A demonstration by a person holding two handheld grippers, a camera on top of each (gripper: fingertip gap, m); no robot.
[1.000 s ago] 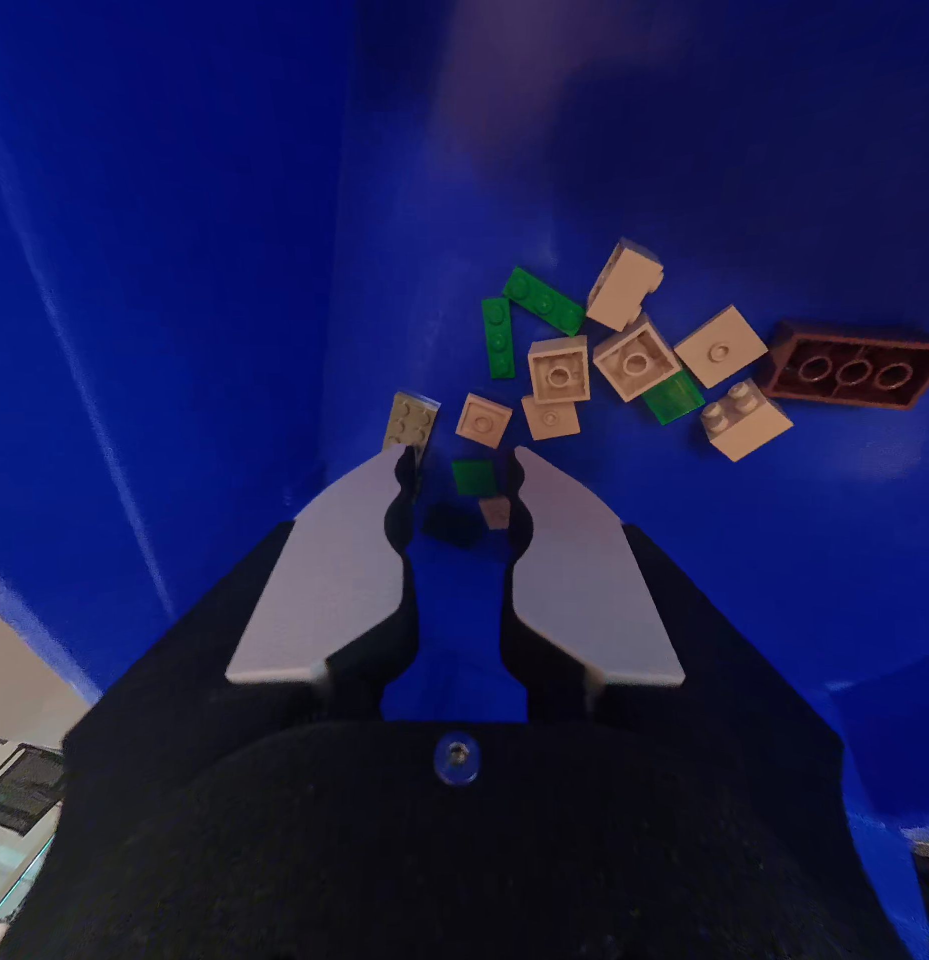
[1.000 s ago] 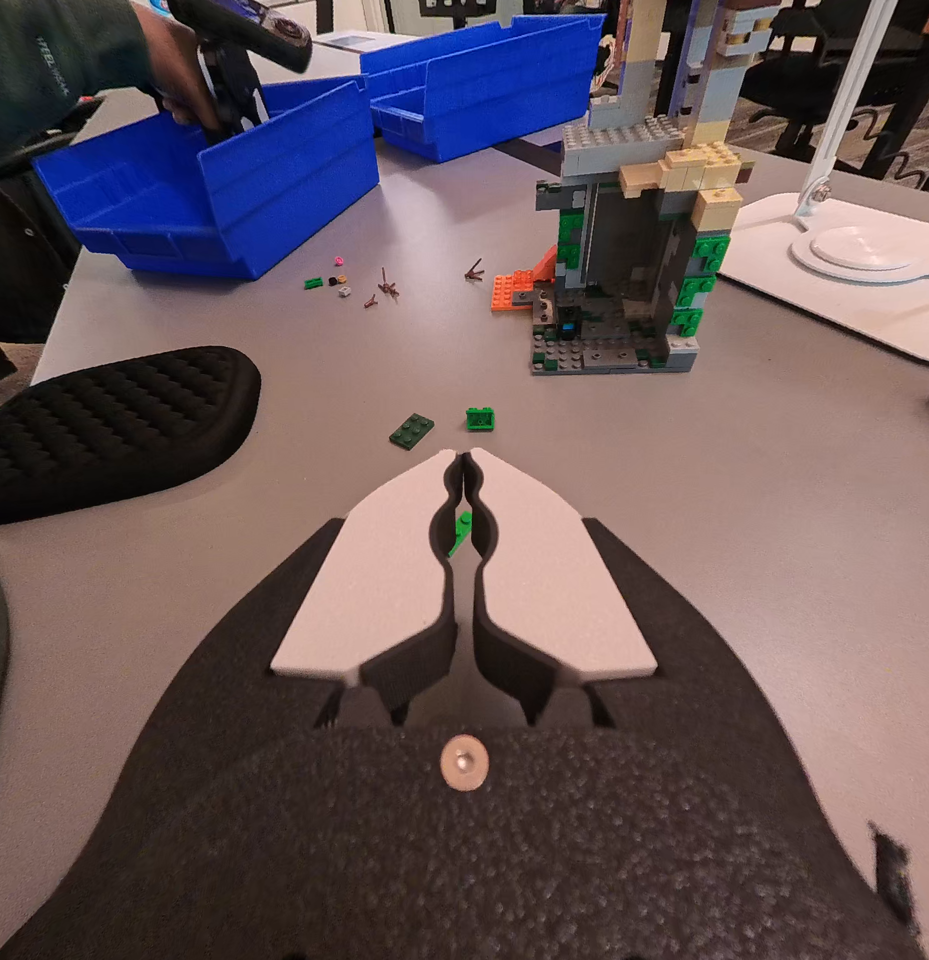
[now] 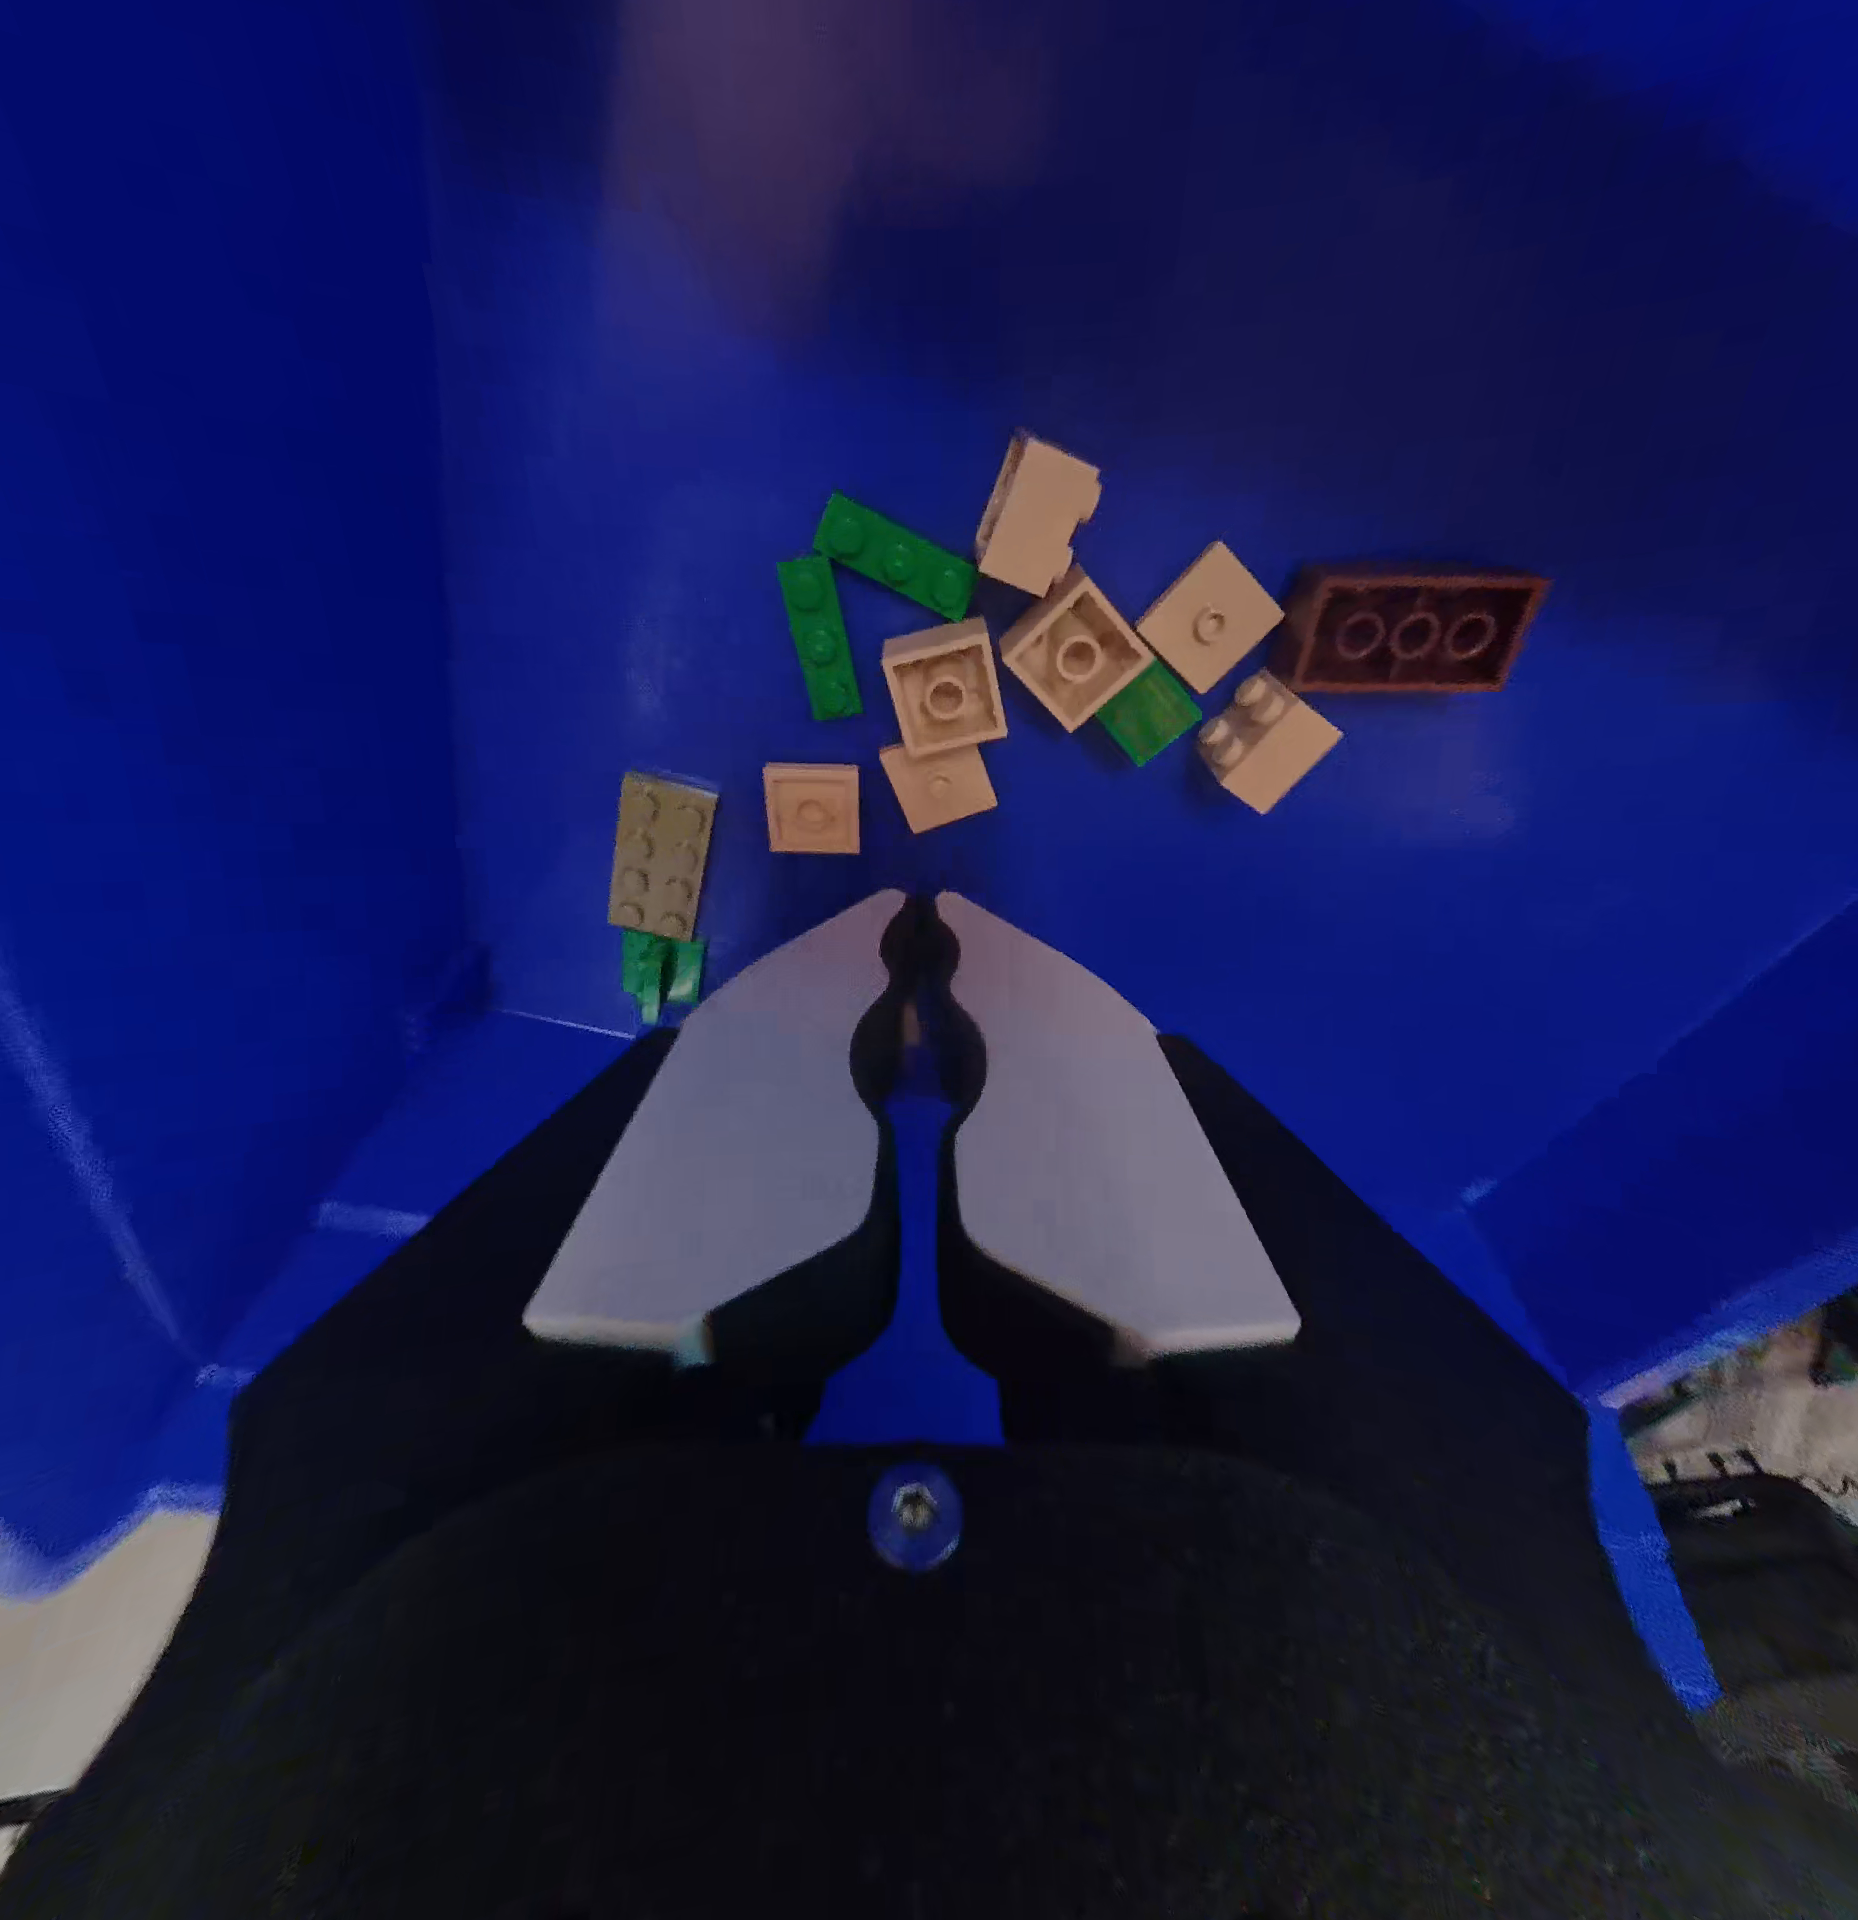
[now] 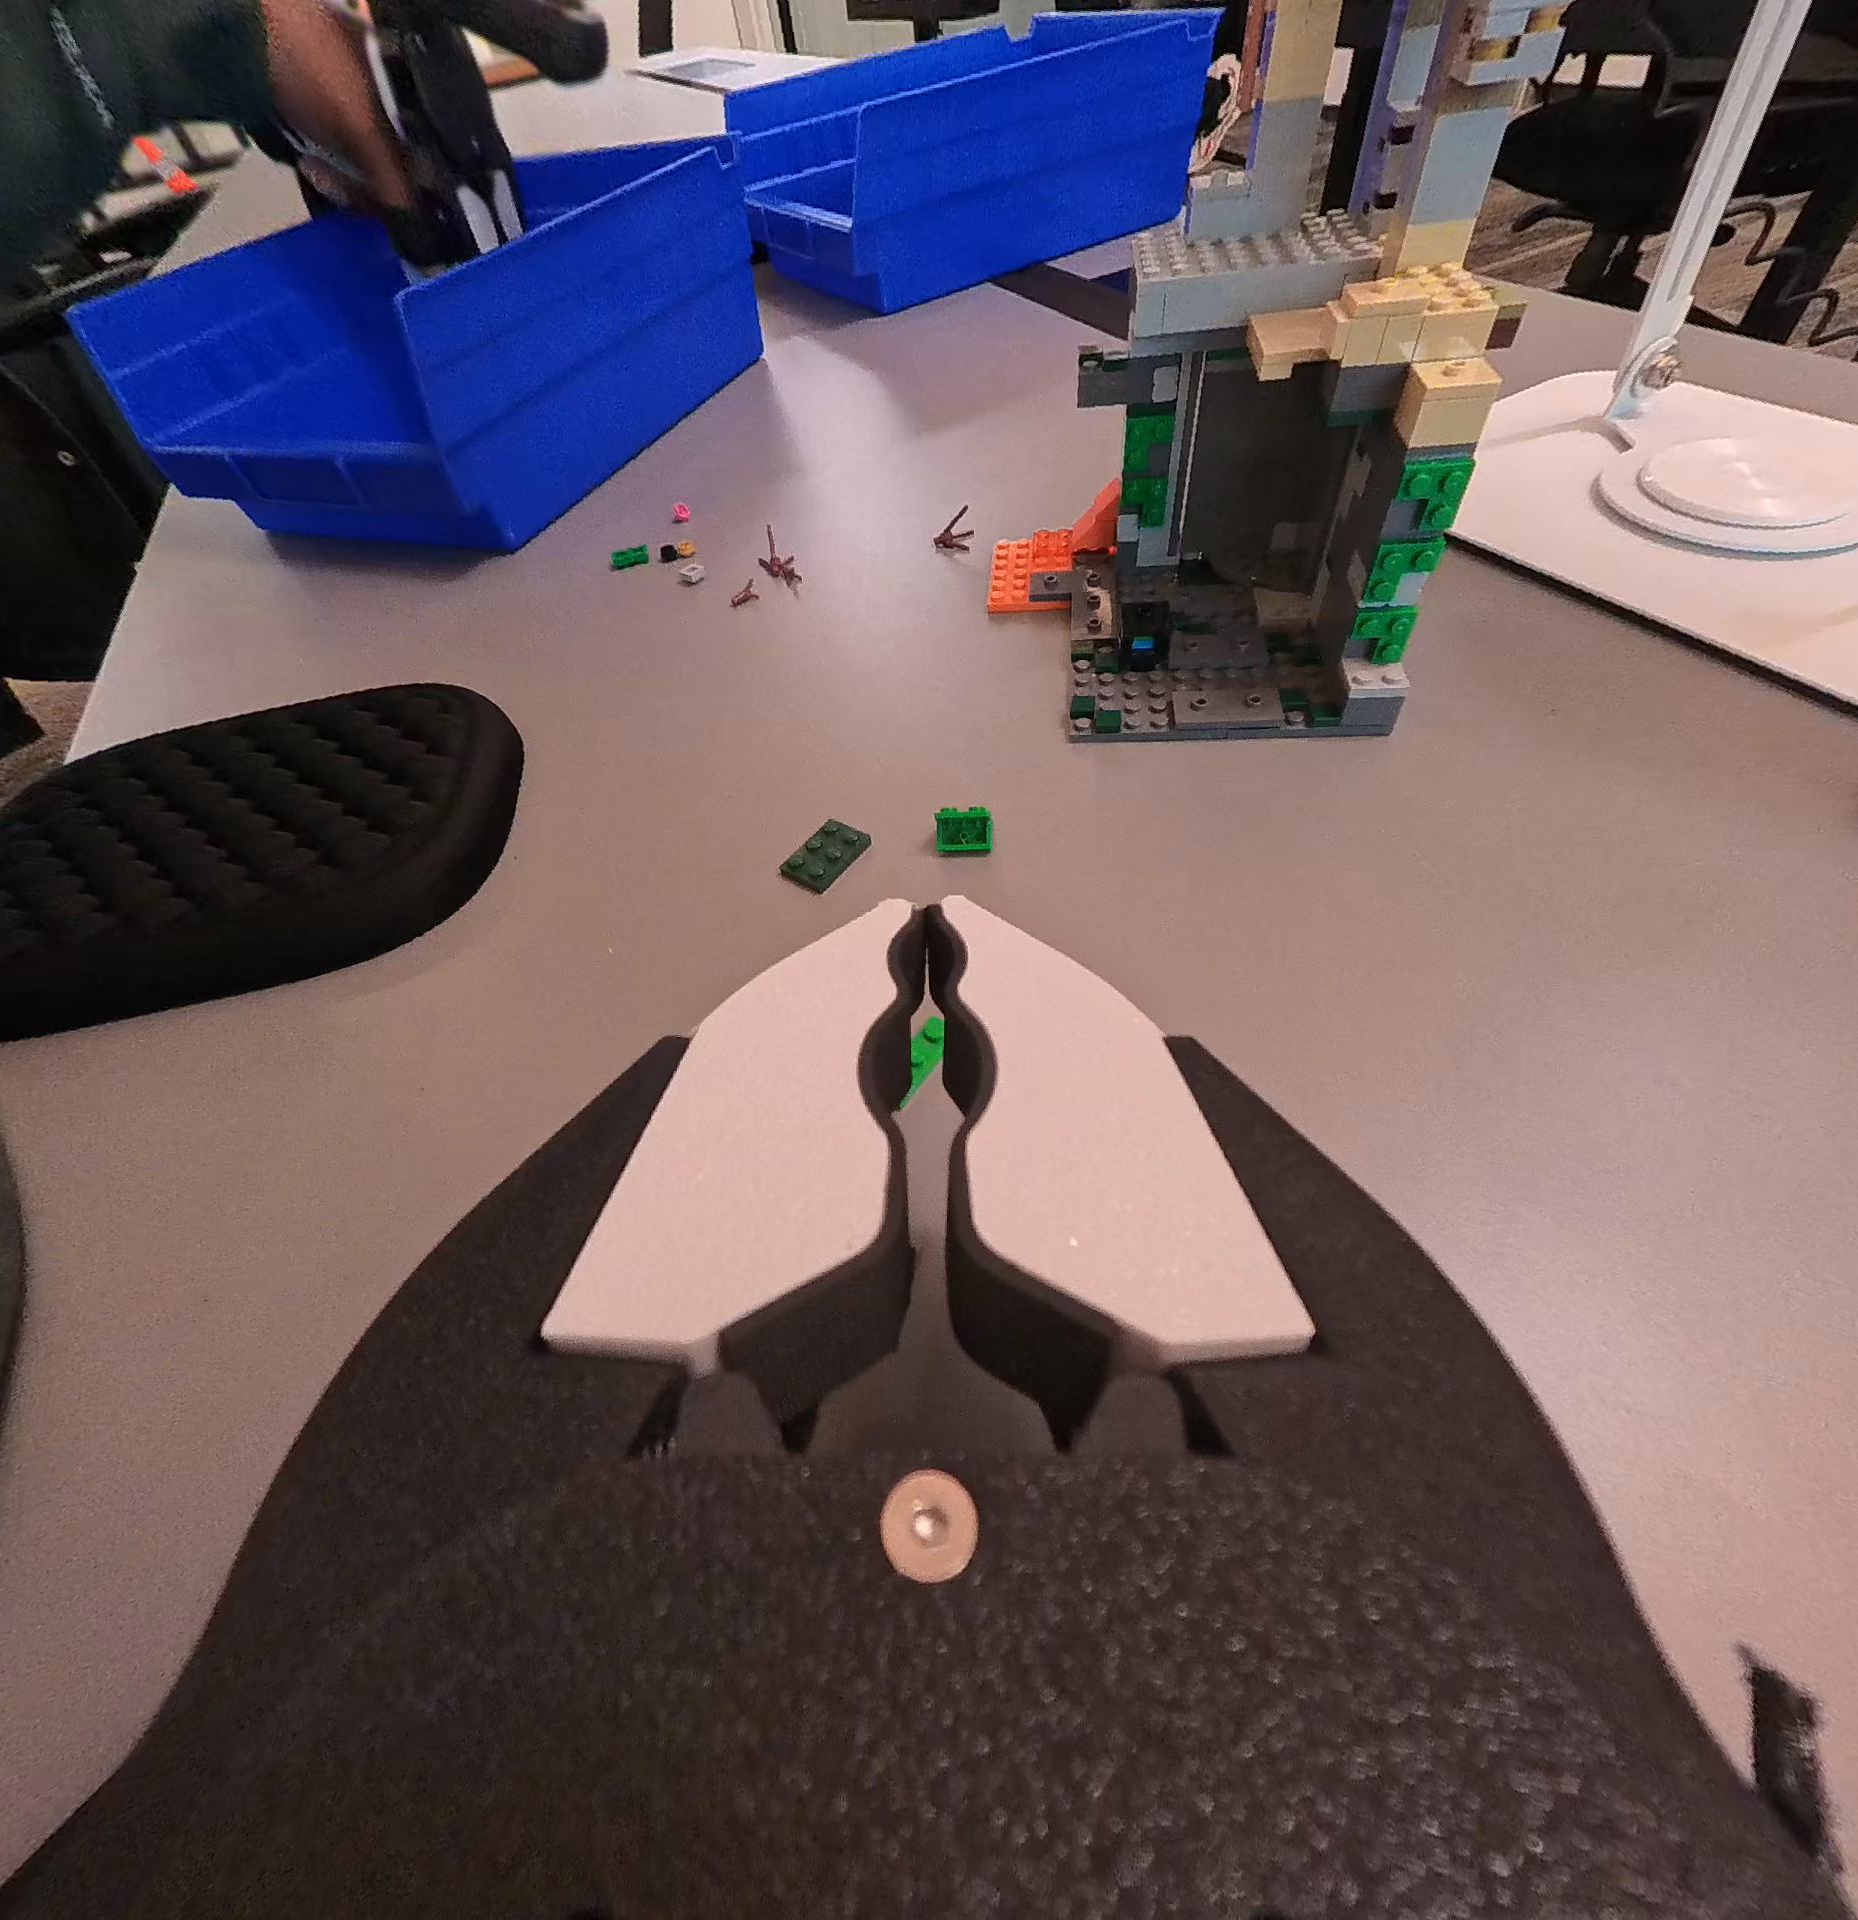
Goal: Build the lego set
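My left gripper (image 3: 920, 902) is inside a blue bin (image 3: 281, 623), above loose bricks. Its jaws are shut, with a thin tan sliver of a small piece (image 3: 914, 1027) between them. Tan bricks (image 3: 944, 698), green plates (image 3: 894, 556), an olive plate (image 3: 663, 852) and a brown brick (image 3: 1413, 632) lie on the bin floor. My right gripper (image 4: 925, 909) is shut on a bright green plate (image 4: 925, 1055), held just above the grey table (image 4: 1527, 935). The partly built lego tower (image 4: 1268, 520) stands ahead to the right.
A dark green plate (image 4: 825, 854) and a green brick (image 4: 963, 830) lie just ahead of the right gripper. Small bits (image 4: 696, 556) are scattered near the blue bin (image 4: 540, 364). A second bin (image 4: 956, 156), a black pad (image 4: 229, 831) and a white lamp base (image 4: 1735, 499) are nearby. One gripper's finger ends stand about 60 cm off the other's. Between my left fingertips and the brown brick (image 3: 1413, 632) there is roughly 8 cm.
My left gripper has shut; it was open around a small green and a small tan piece. It has pulled back, and a green piece now lies at the bin corner. My right gripper is unchanged.
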